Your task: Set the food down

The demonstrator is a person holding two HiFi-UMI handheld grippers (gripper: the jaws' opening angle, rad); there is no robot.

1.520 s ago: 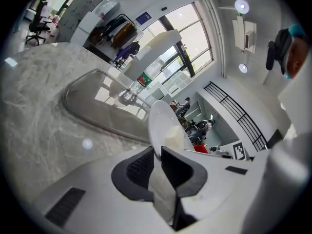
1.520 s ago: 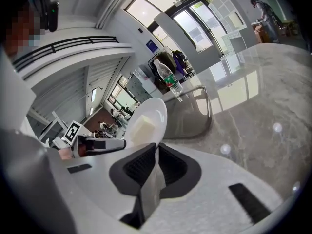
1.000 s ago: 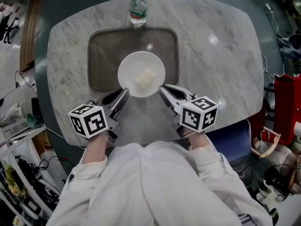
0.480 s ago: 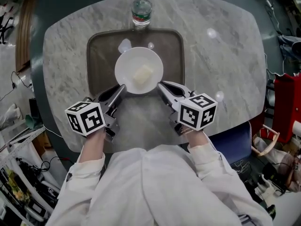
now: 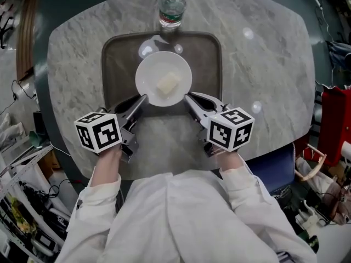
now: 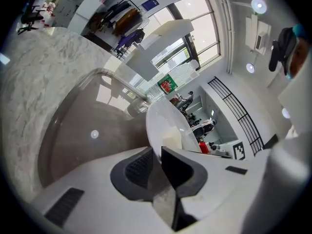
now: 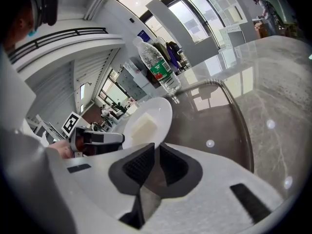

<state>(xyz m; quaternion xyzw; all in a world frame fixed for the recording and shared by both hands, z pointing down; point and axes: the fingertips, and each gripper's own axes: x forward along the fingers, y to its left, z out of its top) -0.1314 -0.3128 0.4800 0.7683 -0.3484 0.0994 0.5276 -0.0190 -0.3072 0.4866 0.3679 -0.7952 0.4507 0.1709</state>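
Plate point(image 5: 149, 76) with food point(image 5: 168, 84) is pinched between left hand-held gripper point(image 5: 143, 98) and right hand-held gripper point(image 5: 188, 97).

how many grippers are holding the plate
2. The left gripper is shut on the plate at its lower-left rim, and the right gripper is shut on the lower-right rim. Both are in plain sight.

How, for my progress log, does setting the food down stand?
Done: the plate carrying the food is over the tray. In hand: left gripper and right gripper each have jaws shut on its rim. Left: release; whether it already rests there is unclear.
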